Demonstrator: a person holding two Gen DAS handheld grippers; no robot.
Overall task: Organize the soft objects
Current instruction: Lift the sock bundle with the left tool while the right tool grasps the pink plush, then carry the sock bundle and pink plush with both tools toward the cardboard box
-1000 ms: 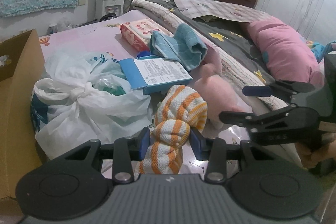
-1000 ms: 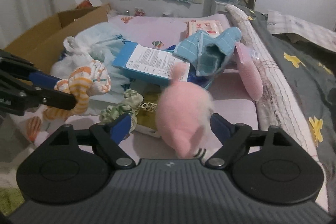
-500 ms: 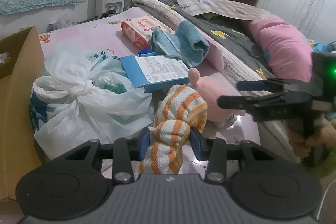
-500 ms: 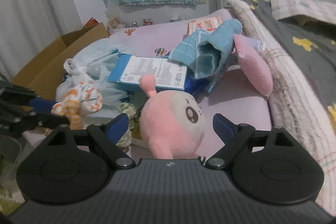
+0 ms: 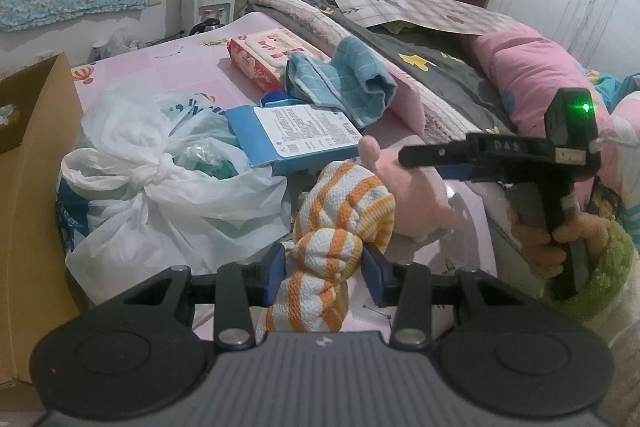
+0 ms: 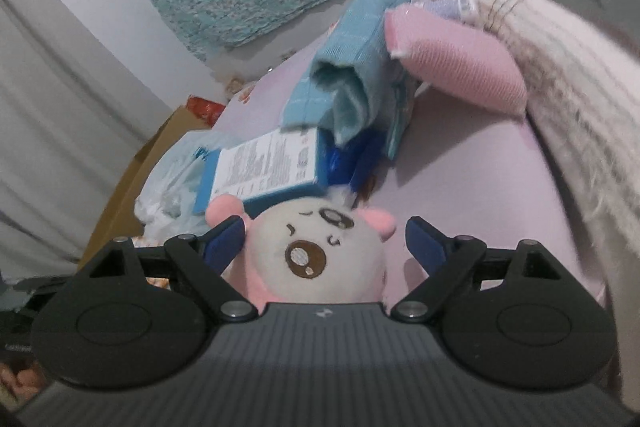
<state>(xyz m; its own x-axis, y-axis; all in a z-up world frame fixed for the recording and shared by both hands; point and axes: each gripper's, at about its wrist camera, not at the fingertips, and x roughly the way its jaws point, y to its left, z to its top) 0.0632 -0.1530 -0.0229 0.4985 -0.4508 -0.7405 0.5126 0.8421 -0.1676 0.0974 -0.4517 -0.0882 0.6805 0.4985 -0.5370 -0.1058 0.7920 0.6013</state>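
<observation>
My left gripper (image 5: 324,271) is shut on an orange-and-white striped knit toy (image 5: 340,223) and holds it just above the pink mat. A pink plush with a white face (image 6: 320,255) sits on the mat between the open jaws of my right gripper (image 6: 324,239); the left pad lies against its side, the right pad stands apart. The plush (image 5: 404,199) shows in the left wrist view behind the striped toy, with the right gripper (image 5: 412,155) over it. A blue towel (image 5: 348,79) and a small pink cushion (image 6: 452,67) lie further back.
A tied white plastic bag (image 5: 160,183) and a cardboard box (image 5: 28,195) stand at the left. A blue-and-white carton (image 5: 296,135) and a pink box (image 5: 264,59) lie on the mat. Blankets and a pink pillow (image 5: 532,75) are piled on the right.
The right gripper has tilted and come down close over the pink plush, which now sits between its jaws. The left gripper holds the striped toy in the same place.
</observation>
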